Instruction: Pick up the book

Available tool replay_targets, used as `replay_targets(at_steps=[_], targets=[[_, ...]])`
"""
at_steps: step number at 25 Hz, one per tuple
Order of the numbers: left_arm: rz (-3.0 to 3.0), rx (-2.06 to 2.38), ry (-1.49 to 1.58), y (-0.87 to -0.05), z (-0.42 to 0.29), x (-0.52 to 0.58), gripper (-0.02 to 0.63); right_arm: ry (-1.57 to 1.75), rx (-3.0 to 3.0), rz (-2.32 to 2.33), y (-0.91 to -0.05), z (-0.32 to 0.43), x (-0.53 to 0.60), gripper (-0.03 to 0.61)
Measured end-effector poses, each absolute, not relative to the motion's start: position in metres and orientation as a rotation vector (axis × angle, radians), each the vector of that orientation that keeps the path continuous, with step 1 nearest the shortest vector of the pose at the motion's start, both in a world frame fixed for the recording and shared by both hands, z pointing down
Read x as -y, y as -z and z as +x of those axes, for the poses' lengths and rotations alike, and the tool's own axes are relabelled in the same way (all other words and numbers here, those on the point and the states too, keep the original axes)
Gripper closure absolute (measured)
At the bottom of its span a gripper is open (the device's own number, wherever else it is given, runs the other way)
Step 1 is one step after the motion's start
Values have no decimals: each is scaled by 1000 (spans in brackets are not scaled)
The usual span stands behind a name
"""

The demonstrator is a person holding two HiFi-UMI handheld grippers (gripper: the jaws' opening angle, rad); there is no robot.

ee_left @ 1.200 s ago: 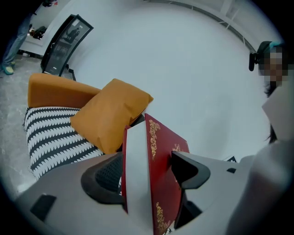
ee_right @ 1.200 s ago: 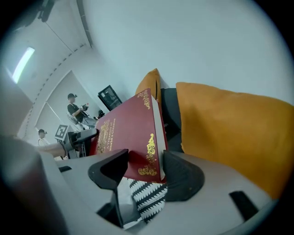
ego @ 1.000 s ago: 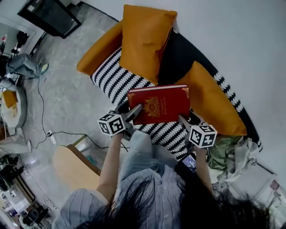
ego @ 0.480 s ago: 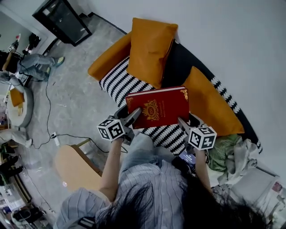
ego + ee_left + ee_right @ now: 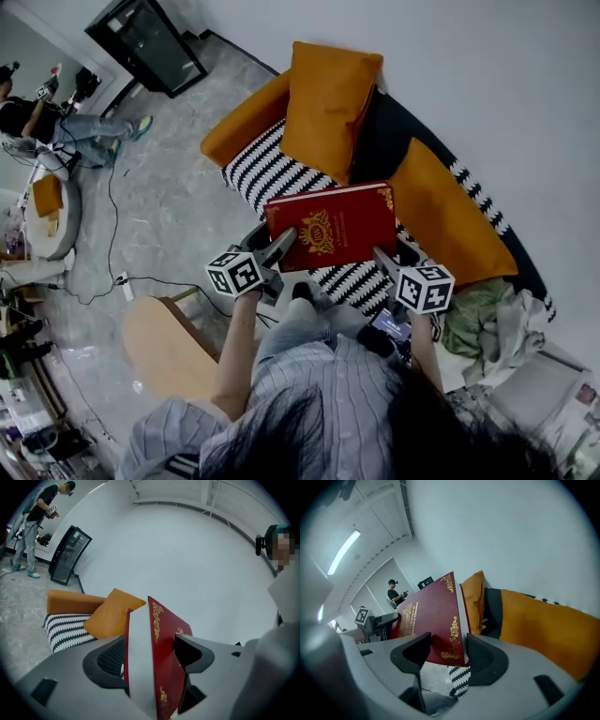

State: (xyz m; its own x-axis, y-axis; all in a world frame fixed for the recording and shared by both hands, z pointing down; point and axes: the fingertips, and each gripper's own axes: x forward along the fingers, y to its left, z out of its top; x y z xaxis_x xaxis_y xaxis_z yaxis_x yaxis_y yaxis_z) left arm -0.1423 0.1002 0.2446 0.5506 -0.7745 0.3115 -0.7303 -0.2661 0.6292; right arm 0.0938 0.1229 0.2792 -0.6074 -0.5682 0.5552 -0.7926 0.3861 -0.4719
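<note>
A red book [image 5: 333, 225] with gold ornament hangs level above the striped sofa seat [image 5: 267, 169], held from both short sides. My left gripper [image 5: 281, 246] is shut on its left edge. In the left gripper view the book [image 5: 164, 667] stands on edge between the jaws, white page block towards the camera, and the left gripper [image 5: 150, 656] clamps it. My right gripper [image 5: 384, 258] is shut on the book's lower right corner. In the right gripper view that gold-decorated corner of the book [image 5: 431, 616] sits in the right gripper [image 5: 447, 651].
The sofa carries two orange cushions [image 5: 328, 103] [image 5: 445, 220] and an orange armrest [image 5: 244, 117]. A wooden seat [image 5: 164, 347] stands at my left, with cables [image 5: 108, 225] on the grey floor. A black cabinet [image 5: 145, 42] and another person [image 5: 37, 117] are far left. Crumpled cloth [image 5: 487, 314] lies at the right.
Both grippers have carried the book upward, away from the sofa seat. The grip on both sides is unchanged.
</note>
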Motion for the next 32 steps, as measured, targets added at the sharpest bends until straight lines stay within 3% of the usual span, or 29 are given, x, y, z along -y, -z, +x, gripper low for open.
replay_targets(at_steps=[32], targets=[[2099,1154,177,-219,-313,-244,279,-935,2350,1274,-243,-74,-268,327]])
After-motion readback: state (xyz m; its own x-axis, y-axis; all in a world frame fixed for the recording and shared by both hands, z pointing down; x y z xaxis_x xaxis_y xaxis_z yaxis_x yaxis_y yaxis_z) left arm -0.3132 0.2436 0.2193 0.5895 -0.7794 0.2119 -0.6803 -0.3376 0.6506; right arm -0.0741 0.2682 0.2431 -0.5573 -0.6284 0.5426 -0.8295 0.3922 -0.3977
